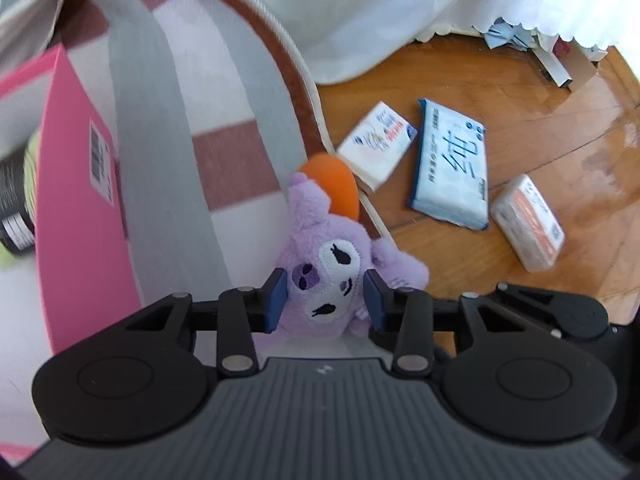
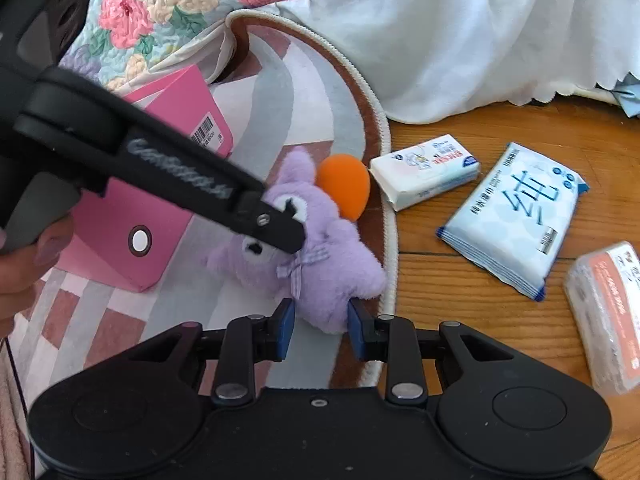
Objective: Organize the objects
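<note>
The left gripper (image 1: pixel 325 300) has its blue pads on both sides of the purple plush toy's (image 1: pixel 320 276) head, w/ the face squeezed between them, so it grips the toy. The right gripper (image 2: pixel 321 328) pinches the toy's bottom end between its pads, a small bit of fur caught there. In the right view the left gripper's black arm crosses in front of the toy's face & hides part of it; a hand (image 2: pixel 24 264) holds its grip at the left edge. The toy is soft, fluffy, light purple, w/ white eye patches & a little checked bow (image 2: pixel 302 266) at the neck. It lies on the rug (image 2: pixel 280 100), close to the rug's edge. An orange egg-shaped thing (image 2: pixel 346 188) touches its head. A pink box (image 2: pixel 120 224) w/ a barcode label sits just beside it on the rug. A dark bottle (image 1: pixel 14 200) lies past the box. On the wood floor (image 2: pixel 460 280), near the rug edge, lie three packs: a small white tissue pack (image 2: pixel 424 170), a big blue-white wipes pack (image 2: pixel 516 216) & a pack w/ orange print (image 2: pixel 608 312). The rug is round, w/ grey, white & dusty-red blocks & a brown rim. A white cloth (image 2: pixel 460 40) hangs down behind, & a flowery quilt (image 2: pixel 152 8) lies next to it.
</note>
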### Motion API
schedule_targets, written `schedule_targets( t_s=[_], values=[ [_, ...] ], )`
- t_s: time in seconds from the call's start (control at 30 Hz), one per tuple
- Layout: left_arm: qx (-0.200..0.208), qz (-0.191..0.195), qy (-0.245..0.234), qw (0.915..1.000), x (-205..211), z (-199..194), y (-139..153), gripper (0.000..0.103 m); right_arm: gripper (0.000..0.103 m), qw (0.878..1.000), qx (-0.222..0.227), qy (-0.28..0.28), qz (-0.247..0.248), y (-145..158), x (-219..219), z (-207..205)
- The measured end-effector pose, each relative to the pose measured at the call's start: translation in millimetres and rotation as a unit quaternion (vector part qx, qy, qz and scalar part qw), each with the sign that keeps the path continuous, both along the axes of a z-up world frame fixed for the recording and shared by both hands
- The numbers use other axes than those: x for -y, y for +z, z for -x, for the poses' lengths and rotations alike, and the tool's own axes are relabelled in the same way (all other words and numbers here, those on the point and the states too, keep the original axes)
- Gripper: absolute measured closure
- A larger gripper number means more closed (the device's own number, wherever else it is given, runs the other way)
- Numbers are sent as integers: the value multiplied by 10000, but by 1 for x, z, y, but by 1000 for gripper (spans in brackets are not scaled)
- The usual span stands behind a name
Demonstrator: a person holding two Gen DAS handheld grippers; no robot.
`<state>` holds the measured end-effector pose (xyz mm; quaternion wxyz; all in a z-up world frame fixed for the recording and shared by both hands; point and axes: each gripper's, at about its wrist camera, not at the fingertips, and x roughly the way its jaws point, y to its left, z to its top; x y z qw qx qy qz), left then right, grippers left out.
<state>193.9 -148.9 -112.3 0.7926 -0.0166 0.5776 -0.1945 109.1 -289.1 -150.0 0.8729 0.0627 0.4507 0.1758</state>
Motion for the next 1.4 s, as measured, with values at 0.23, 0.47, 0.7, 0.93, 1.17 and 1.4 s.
schedule_targets(
  t_s=[0.23,0.47,0.7,0.93,1.17,1.4],
  values=[
    [-329,431,172,9984,-4,17,-4,64,67,9997,40,238,55,11,18,12],
    [-123,361,361,9986,-4,23,-10,59,62,9999,-64,149,44,4,17,7],
    [9,602,326,9977,-9,28,-13,63,58,9996,-251,-106,-53,-10,15,5],
    [75,713,427,9965,-12,31,-16,63,58,9996,-231,-185,32,-12,9,6],
    [194,894,316,9953,-14,41,-8,63,60,9984,-7,-11,559,-5,-2,11],
    [284,624,320,9971,-11,43,-19,59,62,9968,46,150,780,1,-1,11]
  ],
)
